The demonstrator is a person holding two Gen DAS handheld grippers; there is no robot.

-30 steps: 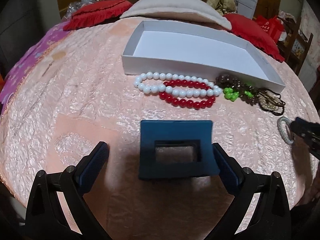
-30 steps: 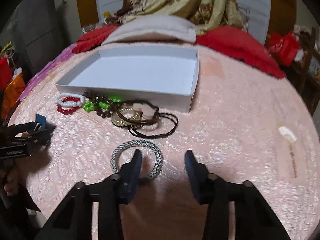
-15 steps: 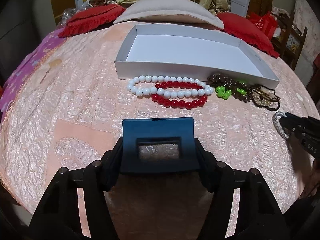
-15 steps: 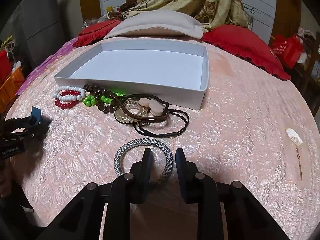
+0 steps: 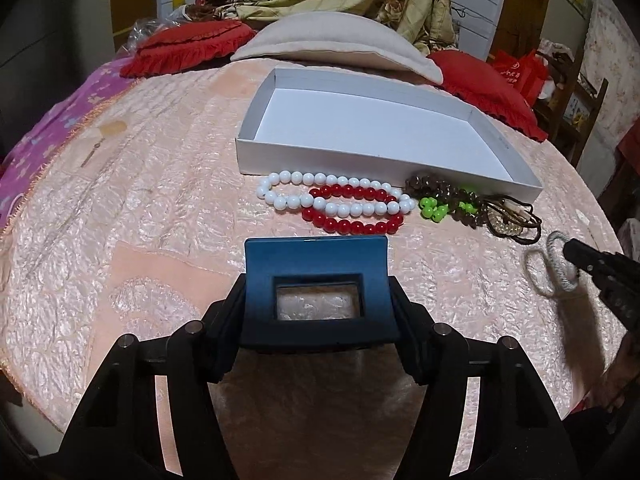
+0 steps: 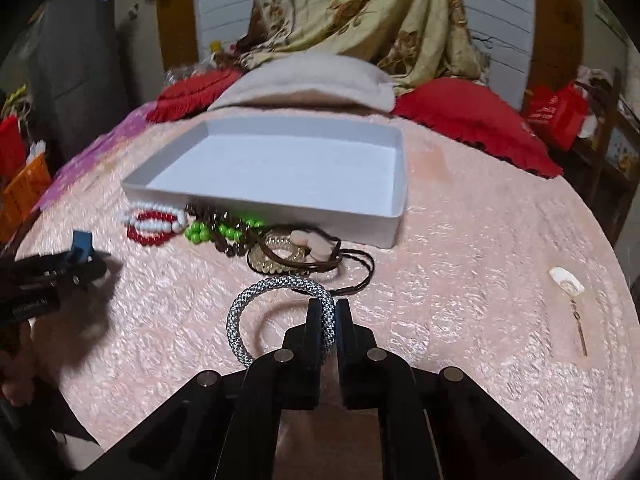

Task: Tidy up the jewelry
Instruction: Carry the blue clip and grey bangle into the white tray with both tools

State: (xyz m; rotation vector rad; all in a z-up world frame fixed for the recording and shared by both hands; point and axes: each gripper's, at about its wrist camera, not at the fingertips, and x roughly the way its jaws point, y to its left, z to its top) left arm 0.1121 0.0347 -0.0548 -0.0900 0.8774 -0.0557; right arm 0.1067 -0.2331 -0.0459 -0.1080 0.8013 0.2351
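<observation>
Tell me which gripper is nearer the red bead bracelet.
Left. The left gripper sits just in front of the red bead bracelet; the right gripper is farther off, beyond the brown beads.

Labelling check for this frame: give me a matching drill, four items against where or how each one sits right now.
Items:
1. blue hair clip
2. grey woven bracelet
3. white box
4. white bead bracelet

States:
A. lying on the bedspread in front of the box, overlapping a red one
B. pinched in the right tool
C. nothing in it
D. clamped in the left tool

Pairs: 1-D, 2-B, 3-C, 4-A
</observation>
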